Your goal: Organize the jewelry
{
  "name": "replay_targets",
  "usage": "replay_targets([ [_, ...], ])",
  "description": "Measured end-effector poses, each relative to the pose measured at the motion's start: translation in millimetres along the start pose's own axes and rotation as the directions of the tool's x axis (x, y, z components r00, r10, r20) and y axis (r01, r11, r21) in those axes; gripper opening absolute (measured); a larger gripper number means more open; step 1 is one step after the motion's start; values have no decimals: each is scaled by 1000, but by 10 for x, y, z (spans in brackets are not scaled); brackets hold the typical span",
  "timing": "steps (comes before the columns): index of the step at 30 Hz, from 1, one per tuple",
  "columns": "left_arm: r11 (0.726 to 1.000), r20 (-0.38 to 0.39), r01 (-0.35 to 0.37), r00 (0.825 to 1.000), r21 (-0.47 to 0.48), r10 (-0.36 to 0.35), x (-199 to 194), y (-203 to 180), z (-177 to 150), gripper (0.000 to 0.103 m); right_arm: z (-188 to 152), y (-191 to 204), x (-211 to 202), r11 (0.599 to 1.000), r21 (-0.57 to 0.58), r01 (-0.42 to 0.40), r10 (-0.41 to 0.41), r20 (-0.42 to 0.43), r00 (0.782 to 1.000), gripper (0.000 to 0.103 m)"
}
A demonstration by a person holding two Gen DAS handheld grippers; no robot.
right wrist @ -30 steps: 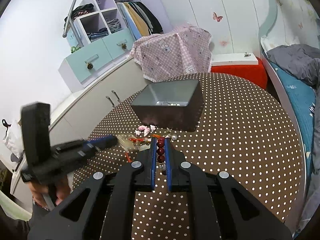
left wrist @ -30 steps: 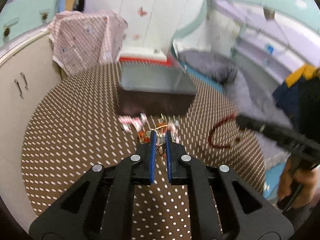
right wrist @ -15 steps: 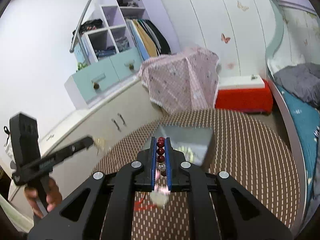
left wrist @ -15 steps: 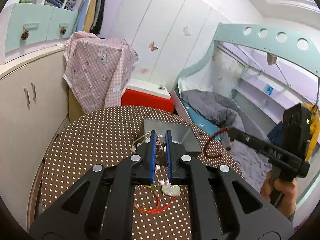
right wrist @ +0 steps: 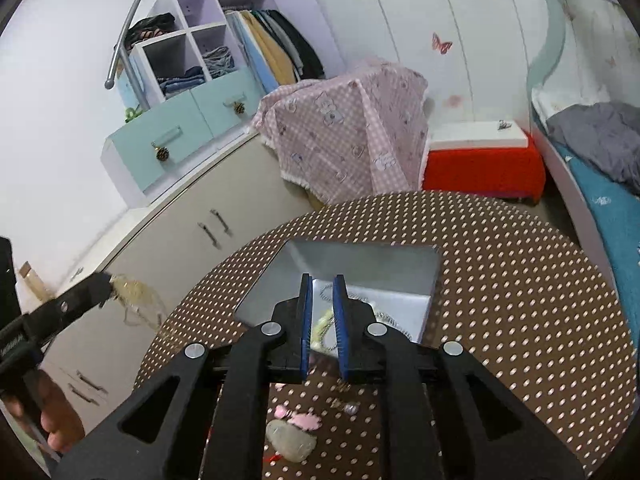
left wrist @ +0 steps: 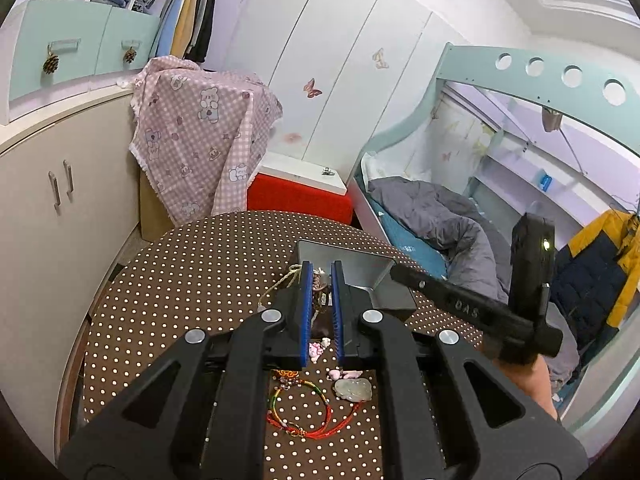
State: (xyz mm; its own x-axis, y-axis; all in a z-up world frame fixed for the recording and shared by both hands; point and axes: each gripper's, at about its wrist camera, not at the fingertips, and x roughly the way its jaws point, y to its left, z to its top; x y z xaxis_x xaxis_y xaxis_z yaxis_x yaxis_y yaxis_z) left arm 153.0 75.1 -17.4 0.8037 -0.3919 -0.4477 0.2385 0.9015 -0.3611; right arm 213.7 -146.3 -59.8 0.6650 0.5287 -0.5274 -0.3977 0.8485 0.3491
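Grey jewelry box open-topped near the middle of the round polka-dot counter, pale chains and a yellowish-green piece lying on its floor. Braided cream cord bracelet pinched between the blue fingers of the left gripper, raised above the counter in front of the box, loop trailing off to the left; fingers closed narrowly on it. Blurred pale strands also visible at that gripper's tip in the right wrist view. Right gripper poised over the box opening, fingers a small gap apart, nothing gripped between them. Nearer the cameras, loose on the counter: red and multicoloured cord bracelet, pale jade pendant, small pink flower pieces. Beyond the counter: pink checked cloth draped over furniture, red stool with white top, cream cabinet, bed with grey quilt.
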Motion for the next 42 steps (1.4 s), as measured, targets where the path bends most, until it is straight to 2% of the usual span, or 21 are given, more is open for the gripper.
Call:
replay_targets([
  [2, 1000, 1, 7, 1000, -5, -7, 2, 7, 7, 9, -24, 112, -59, 999, -26, -33, 33, -4, 999, 19],
  [3, 1000, 2, 10, 1000, -7, -10, -3, 10, 11, 9, -37, 188, -70, 997, -45, -61, 60, -13, 998, 29],
  [5, 1000, 6, 14, 1000, -9, -14, -17, 6, 4, 9, -126, 386, -87, 990, -104, -97, 94, -36, 995, 40],
  [9, 1000, 14, 29, 999, -6, -29, -63, -31, 17, 9, -274, 666, 30, 969, -169, -178, 160, -114, 981, 46],
  [14, 999, 18, 52, 998, 8, -52, -147, -83, 17, 9, -342, 816, 265, 963, -181, -198, 169, -164, 972, 48],
  [15, 998, 20, 54, 998, 10, -55, -163, -94, 19, 9, -349, 820, 298, 965, -180, -190, 161, -165, 973, 42],
  [16, 998, 24, 56, 998, 11, -56, -189, -104, 23, 9, -348, 820, 306, 967, -183, -177, 147, -162, 976, 31],
  [17, 998, 29, 53, 998, 13, -54, -209, -118, 20, 9, -345, 811, 300, 969, -179, -171, 143, -162, 976, 8],
  [18, 999, 34, 50, 998, 17, -50, -237, -121, 24, 9, -333, 784, 257, 972, -161, -171, 147, -148, 978, 4],
  [23, 999, 53, 49, 997, 0, -49, -325, -65, 49, 9, -220, 724, -8, 978, -158, -136, 126, -73, 989, 4],
  [28, 999, 34, 44, 998, -15, -43, -263, -54, 35, 9, -45, 689, -279, 980, -145, -136, 136, -9, 991, 4],
  [35, 999, -46, 47, 998, -19, -48, -21, -75, -79, 10, 118, 638, -472, 983, -154, -104, 111, 43, 993, 4],
  [40, 998, -99, 56, 994, 27, -53, 174, -208, -130, 10, 197, 654, -563, 983, -166, -79, 92, 75, 993, 4],
  [42, 998, -114, 57, 992, 34, -53, 242, -242, -128, 16, 238, 641, -612, 983, -174, -61, 79, 96, 992, 4],
])
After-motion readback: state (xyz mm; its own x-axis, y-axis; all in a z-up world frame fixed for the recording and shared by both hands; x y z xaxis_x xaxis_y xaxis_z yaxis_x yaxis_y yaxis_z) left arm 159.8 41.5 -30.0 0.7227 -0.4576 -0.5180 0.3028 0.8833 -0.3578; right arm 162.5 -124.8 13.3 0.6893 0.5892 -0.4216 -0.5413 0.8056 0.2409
